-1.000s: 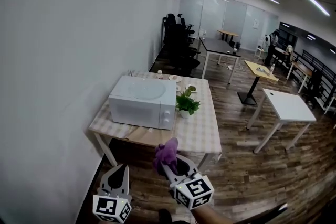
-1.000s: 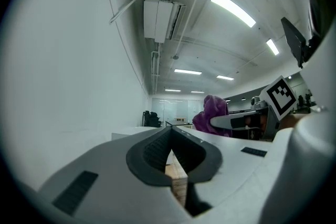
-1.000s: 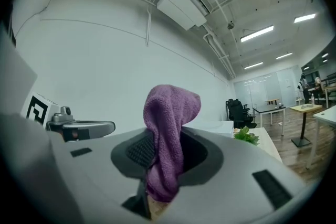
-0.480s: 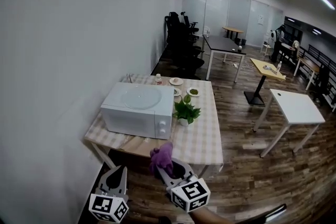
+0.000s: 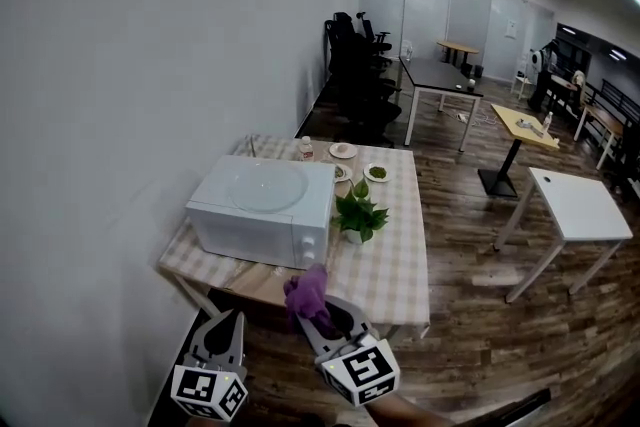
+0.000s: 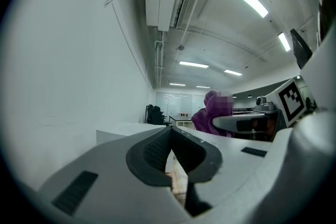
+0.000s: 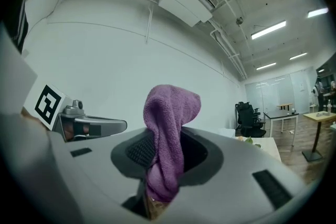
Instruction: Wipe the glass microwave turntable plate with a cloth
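The glass turntable plate (image 5: 267, 185) lies flat on top of the white microwave (image 5: 250, 223), which stands on the checked table (image 5: 395, 260). Both grippers hover level near the bottom of the head view, short of the table's near edge. My right gripper (image 5: 314, 312) is shut on a purple cloth (image 5: 305, 293); in the right gripper view the cloth (image 7: 170, 113) bunches up out of the jaws. Left of it, my left gripper (image 5: 237, 318) is shut with nothing in it, its jaws (image 6: 169, 132) meeting tip to tip.
A potted plant (image 5: 358, 215) stands right of the microwave. Small dishes (image 5: 377, 173) and a bottle (image 5: 306, 148) sit at the table's far end. A white wall (image 5: 130, 115) runs along the left. Other tables (image 5: 580, 205) and office chairs (image 5: 360, 65) stand further off.
The table and microwave have come slightly nearer in the head view. Both grippers kept their pose, and the cloth stayed in the right one.
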Tool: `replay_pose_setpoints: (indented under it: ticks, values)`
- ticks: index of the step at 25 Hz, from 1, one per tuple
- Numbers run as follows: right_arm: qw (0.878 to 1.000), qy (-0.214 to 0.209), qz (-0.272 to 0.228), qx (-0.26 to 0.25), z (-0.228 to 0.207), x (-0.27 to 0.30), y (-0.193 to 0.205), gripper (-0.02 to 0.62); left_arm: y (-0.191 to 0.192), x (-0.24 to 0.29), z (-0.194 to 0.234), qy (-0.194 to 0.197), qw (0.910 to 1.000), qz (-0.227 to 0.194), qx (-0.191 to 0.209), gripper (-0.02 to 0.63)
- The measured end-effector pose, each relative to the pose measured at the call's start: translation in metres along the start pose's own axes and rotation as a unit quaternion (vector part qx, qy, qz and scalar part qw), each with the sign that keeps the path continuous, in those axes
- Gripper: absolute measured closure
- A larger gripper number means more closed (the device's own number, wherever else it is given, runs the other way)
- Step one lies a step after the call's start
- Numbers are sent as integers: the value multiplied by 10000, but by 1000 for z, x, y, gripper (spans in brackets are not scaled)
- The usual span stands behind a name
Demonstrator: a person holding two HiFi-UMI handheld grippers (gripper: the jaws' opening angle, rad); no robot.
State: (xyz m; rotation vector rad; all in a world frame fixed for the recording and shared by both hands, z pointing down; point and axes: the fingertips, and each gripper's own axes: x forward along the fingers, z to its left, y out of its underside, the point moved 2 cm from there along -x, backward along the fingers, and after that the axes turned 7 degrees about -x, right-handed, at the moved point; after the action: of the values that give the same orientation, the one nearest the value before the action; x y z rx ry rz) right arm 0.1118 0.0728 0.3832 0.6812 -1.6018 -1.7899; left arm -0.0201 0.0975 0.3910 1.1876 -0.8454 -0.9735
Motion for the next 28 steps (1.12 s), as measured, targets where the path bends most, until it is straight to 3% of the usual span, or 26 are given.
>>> replay_pose_setpoints:
  ticks: [10,28]
  values:
    - [10000,39,50,46,-23,46,5,480,-4,46,33,1,10000,10,27,598]
    - [9977,529,425,60,-67,185,18,479,-25,154,149,567,9981,-5,235,598]
